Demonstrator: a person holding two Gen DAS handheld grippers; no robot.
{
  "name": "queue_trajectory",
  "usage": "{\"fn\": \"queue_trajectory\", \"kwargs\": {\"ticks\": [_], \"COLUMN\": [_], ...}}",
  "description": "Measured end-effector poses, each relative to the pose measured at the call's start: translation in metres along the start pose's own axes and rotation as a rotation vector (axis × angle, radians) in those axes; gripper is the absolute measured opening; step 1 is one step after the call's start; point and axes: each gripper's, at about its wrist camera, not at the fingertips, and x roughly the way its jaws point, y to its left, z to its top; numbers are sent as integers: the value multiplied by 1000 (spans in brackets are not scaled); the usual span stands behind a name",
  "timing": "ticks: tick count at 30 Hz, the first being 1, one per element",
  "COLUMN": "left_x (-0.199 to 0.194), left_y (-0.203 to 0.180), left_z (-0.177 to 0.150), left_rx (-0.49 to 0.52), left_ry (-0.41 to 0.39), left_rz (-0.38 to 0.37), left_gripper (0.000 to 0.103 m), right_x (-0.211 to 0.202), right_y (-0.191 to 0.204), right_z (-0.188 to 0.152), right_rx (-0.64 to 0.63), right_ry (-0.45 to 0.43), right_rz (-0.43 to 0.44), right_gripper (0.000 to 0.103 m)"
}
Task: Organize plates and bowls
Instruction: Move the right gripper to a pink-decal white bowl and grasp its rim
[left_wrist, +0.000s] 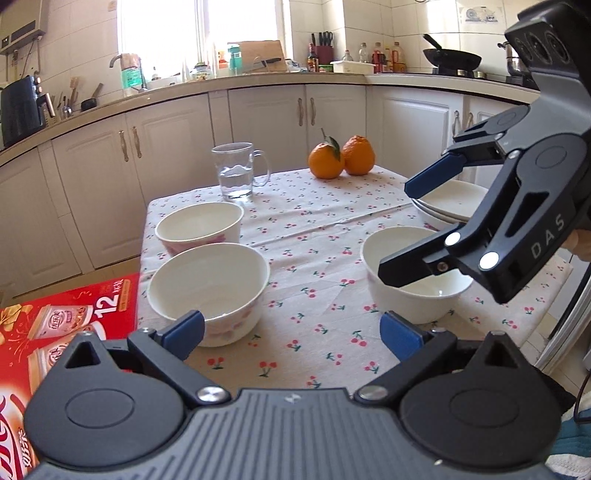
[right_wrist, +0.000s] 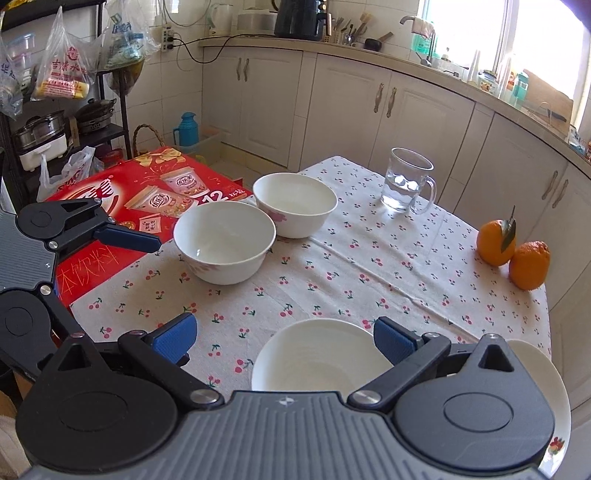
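Three white bowls stand on the cherry-print tablecloth (left_wrist: 314, 236). A near-left bowl (left_wrist: 208, 286) and a far-left bowl (left_wrist: 199, 227) sit side by side; they also show in the right wrist view, the nearer (right_wrist: 224, 240) and the farther (right_wrist: 294, 208). A third bowl (left_wrist: 413, 291) stands at the right, also seen from the right wrist (right_wrist: 317, 358). Stacked white plates (left_wrist: 448, 205) lie behind it, at the right edge in the right wrist view (right_wrist: 546, 384). My left gripper (left_wrist: 291, 328) is open and empty, near the near-left bowl. My right gripper (right_wrist: 282, 338) is open above the third bowl.
A glass mug (left_wrist: 238, 173) with water stands at the far side of the table. Two oranges (left_wrist: 341, 157) sit at the far right corner. A red drinks carton (left_wrist: 55, 332) lies beside the table's left edge. Kitchen cabinets (left_wrist: 258, 118) run behind.
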Motion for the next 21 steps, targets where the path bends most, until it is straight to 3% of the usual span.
{"fn": "queue_trajectory", "kwargs": {"ticks": [11, 21], "left_x": [12, 29], "left_y": [38, 50], "left_z": [-7, -4], "left_rx": [-39, -43], "left_ry": [19, 24], "left_rz": [68, 59], "left_gripper": [101, 101], "right_x": [47, 85], "right_y": [18, 17], "right_z": [36, 59], "right_rx": [-61, -66], "right_ry": [33, 71], "right_rz": [90, 144], "right_gripper": [103, 103]}}
